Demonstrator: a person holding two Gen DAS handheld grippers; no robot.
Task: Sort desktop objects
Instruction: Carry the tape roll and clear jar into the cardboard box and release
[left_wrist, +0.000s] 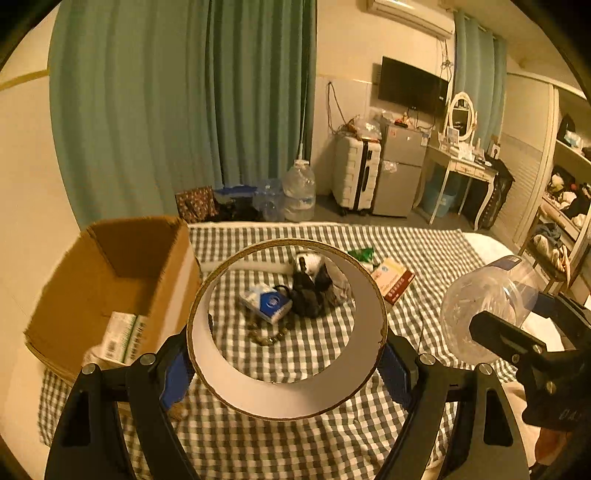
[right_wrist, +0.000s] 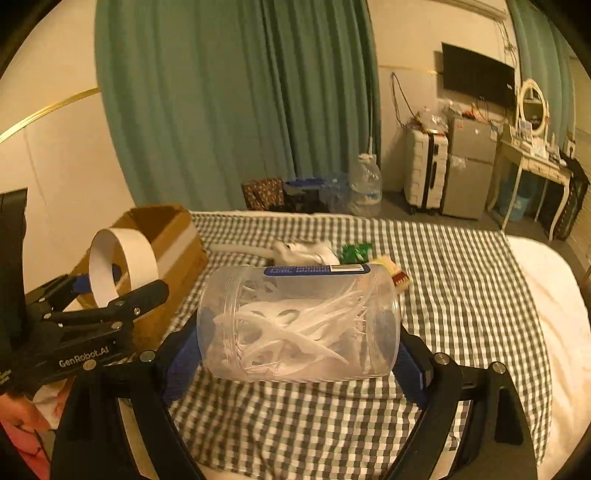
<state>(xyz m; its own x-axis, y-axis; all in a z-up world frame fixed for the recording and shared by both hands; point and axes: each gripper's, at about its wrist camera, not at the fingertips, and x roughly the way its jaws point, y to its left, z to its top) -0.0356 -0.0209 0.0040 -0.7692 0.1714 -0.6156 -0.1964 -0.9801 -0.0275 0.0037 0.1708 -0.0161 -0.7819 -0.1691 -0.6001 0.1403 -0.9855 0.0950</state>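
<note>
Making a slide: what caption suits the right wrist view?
Right claw holds a clear jar of white plastic bits above the checked cloth.

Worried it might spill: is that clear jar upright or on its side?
On its side. The jar lies crosswise between the right hand-held gripper pads, white plastic pieces inside.

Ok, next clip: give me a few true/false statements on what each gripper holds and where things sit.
1. The left gripper holds a wide cardboard ring. True.
2. The right gripper is empty. False: it grips a clear plastic jar lying sideways.
3. The jar holds white plastic pieces. True.
4. The cardboard box is empty. False: a green-and-white package lies inside.
5. A checked cloth covers the surface. True.
</note>
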